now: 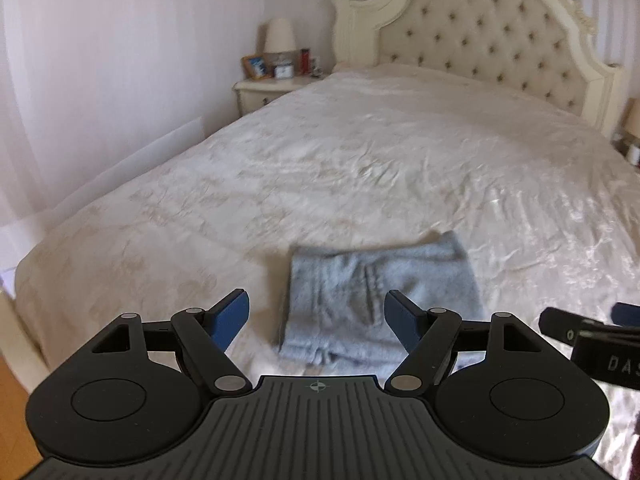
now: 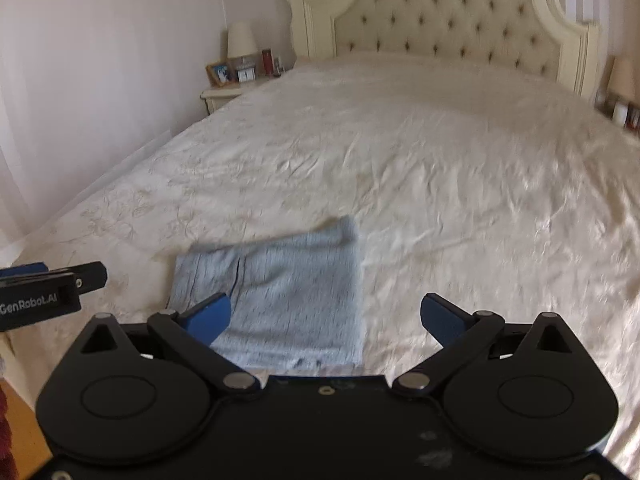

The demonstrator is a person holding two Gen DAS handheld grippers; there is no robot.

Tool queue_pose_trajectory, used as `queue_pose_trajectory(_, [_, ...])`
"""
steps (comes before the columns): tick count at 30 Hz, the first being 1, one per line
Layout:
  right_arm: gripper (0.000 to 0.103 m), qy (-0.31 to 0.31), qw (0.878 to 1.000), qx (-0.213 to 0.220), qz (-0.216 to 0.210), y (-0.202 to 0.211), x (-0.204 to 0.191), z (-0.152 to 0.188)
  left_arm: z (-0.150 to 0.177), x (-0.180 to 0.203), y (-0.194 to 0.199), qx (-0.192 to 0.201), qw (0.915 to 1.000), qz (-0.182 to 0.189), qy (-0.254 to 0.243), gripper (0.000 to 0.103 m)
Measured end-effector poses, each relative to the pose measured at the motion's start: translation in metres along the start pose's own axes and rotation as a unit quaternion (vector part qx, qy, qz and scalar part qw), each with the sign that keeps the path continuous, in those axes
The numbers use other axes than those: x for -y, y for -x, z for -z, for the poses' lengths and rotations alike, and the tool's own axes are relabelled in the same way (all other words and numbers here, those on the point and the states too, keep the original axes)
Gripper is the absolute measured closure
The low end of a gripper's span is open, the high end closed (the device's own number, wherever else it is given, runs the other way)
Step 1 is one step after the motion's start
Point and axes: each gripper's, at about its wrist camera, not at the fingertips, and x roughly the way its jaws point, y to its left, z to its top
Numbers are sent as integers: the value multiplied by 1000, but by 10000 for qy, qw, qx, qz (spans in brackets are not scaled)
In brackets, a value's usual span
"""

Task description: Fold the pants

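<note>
Left gripper (image 1: 316, 316), nearest: fingers spread, nothing between. Right gripper (image 2: 325, 318): likewise released. Bed (image 1: 360, 152), cream cover. Pants (image 1: 380, 296), grey, folded compact, near foot edge. Fold appears complete; best to lift clear without snagging cloth.

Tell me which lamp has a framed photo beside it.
The lamp left of the headboard; the photo stands by it. The right one has none visible.
</note>
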Motion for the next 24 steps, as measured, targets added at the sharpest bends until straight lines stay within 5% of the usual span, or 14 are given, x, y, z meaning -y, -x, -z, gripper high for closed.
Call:
queue_pose_trajectory(2, [31, 43, 9997, -165, -163, -10, 1, 1, 4, -1, -8, -163, 9998, -2, -71, 30])
queue_pose_trajectory(5, [52, 102, 9992, -382, -88, -33, -2, 3, 5, 0, -26, -382, 9987, 43, -333, 30])
queue_pose_trajectory(24, [56, -256, 9941, -1047, 135, -242, 2, -60, -33, -2, -173, -1150, 9908, 259, -667, 30])
